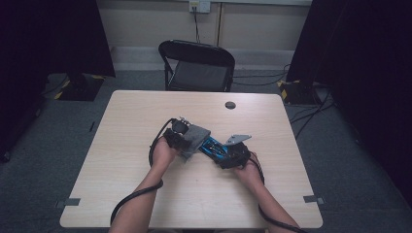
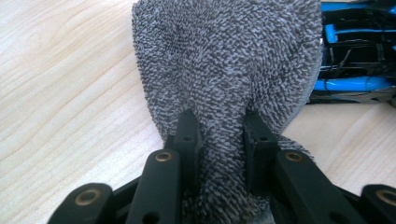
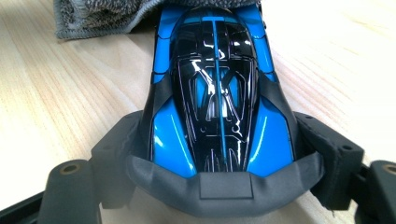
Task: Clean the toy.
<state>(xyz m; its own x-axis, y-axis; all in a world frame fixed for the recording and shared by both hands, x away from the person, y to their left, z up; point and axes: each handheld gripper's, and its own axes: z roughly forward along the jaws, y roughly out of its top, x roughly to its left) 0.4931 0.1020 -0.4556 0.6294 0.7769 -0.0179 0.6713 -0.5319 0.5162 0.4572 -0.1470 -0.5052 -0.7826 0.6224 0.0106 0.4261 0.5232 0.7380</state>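
Grey terry pinch: the left gripper [image 2: 219, 135] has its black jaws drawn nearly together on a fold of the grey cloth [image 2: 224, 70], pile bunched between the pads.
Right tool: the right gripper [image 3: 224, 154] stands wide, one jaw against each flank of the toy car [image 3: 217, 93], holding it by the end nearest the camera.
Car look: glossy blue body with a black canopy and a thin blue stripe down the middle; a dark grey bumper or wing wraps the near end.
Cloth look: looped towelling with a stitched hem, draped over the car's far end at 12 o'clock in the right gripper view.
Place: in the high view, cloth [image 1: 195, 137] and car [image 1: 214, 146] lie touching at the middle of the table [image 1: 121, 160], the cloth at 10 o'clock from the car.
Hands: left gripper [image 1: 176, 138] at 9 o'clock of the pair, right gripper [image 1: 232, 154] at 4 o'clock.
Edges: the pair sits well apart from every table edge.
Open room: bare wood lies on all sides; a small dark round spot [image 1: 230, 105] lies at 12 o'clock near the far edge, and a black chair [image 1: 197, 65] stands beyond it.
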